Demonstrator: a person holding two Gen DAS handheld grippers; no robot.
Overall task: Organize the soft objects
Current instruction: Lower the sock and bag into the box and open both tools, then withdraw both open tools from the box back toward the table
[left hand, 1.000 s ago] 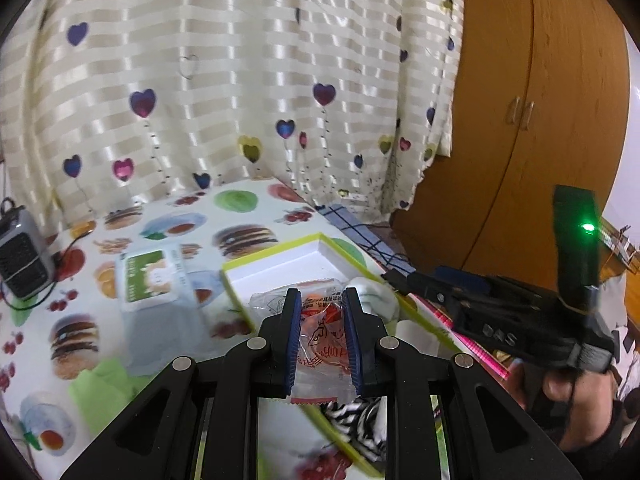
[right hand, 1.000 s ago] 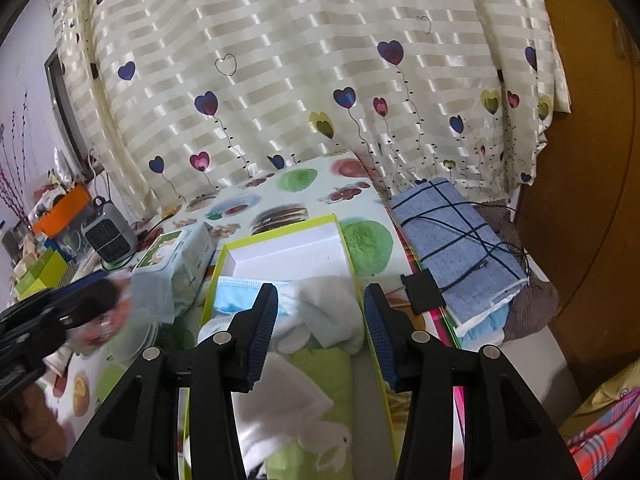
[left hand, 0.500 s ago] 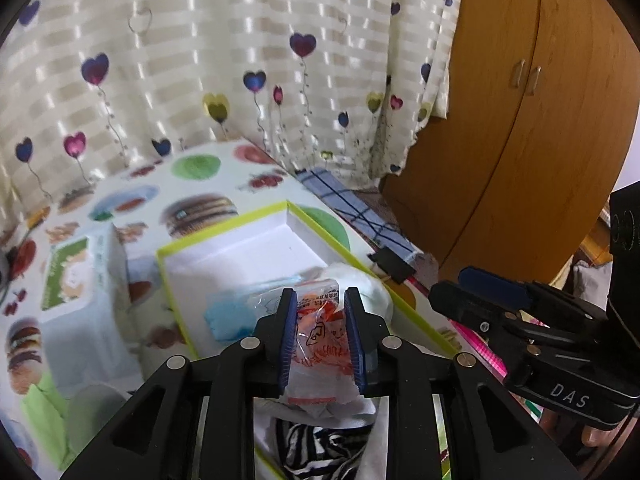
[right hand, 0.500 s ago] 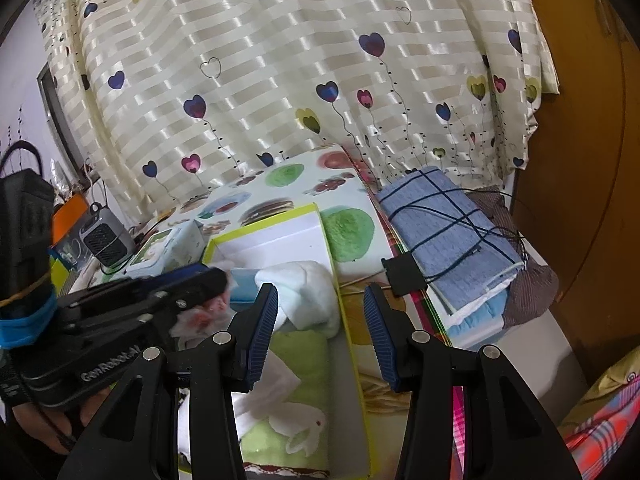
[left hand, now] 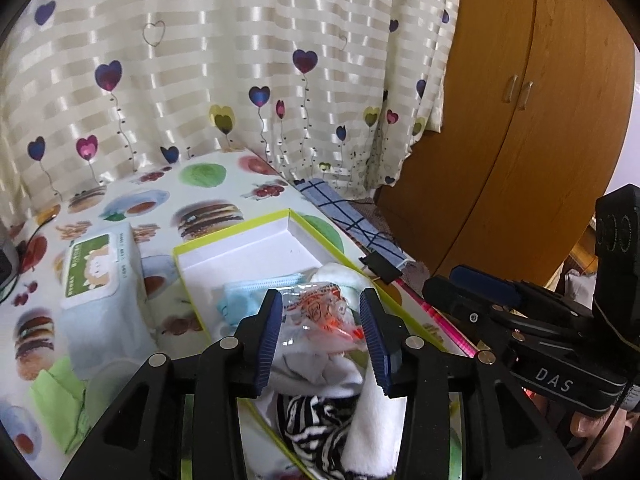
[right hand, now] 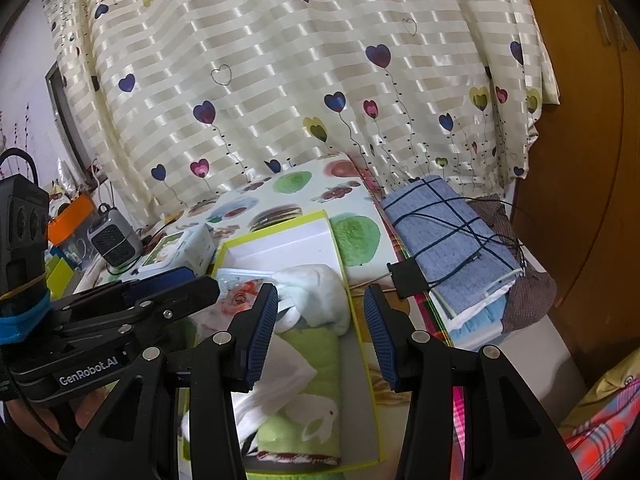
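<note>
Shallow white cardboard box with lime-green rim (left hand: 256,236), on a counter (left hand: 208,184) under glossy food-print oilcloth, before a striped, heart-patterned curtain (left hand: 200,60) and brown wooden wardrobe (left hand: 540,120). Inside the box: crinkled clear plastic packet with orange print (left hand: 320,312), lying across the box's long axis atop a pleated blue face mask (left hand: 248,292) and fluffy white cloth (right hand: 316,292). Left tongs (left hand: 320,332) opening, packet between the ribbed blue pads, untouched. Right tongs (right hand: 320,332) half-wide, empty, above the box's near end. Rectangular wet-wipes pack (left hand: 100,280) left of the box.

Black claw (left hand: 322,322), ribbed blue pads (left hand: 269,336)
</note>
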